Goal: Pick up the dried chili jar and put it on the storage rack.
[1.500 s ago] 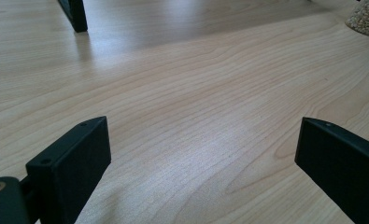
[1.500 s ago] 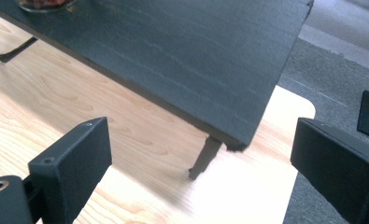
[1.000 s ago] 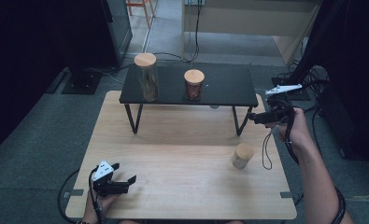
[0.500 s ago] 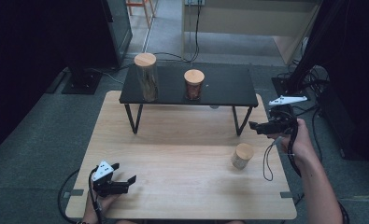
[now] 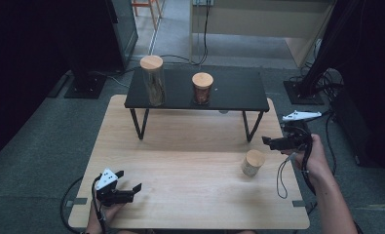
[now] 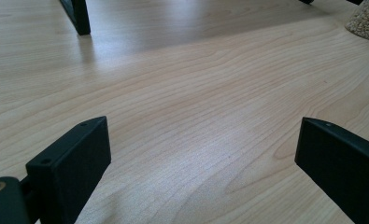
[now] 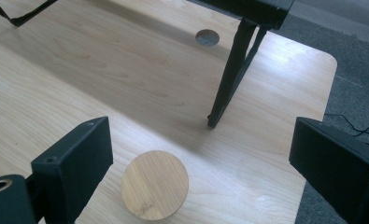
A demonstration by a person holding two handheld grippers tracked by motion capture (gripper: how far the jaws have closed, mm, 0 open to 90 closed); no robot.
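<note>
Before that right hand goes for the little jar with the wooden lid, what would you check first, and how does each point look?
1. Right gripper jaws open wide enough for the small jar: ok.
2. Nothing already between those jaws: ok.
3. Small jar upright on the wooden table, lid on: ok.
4. Space around the small jar: ok, though the black shelf's leg stands beyond it in the right gripper view.
5. Gripper lined up with the jar: not ok yet; it is above and to the side, not around it.
6. Left gripper out of the way, open at the table's near left: ok.
</note>
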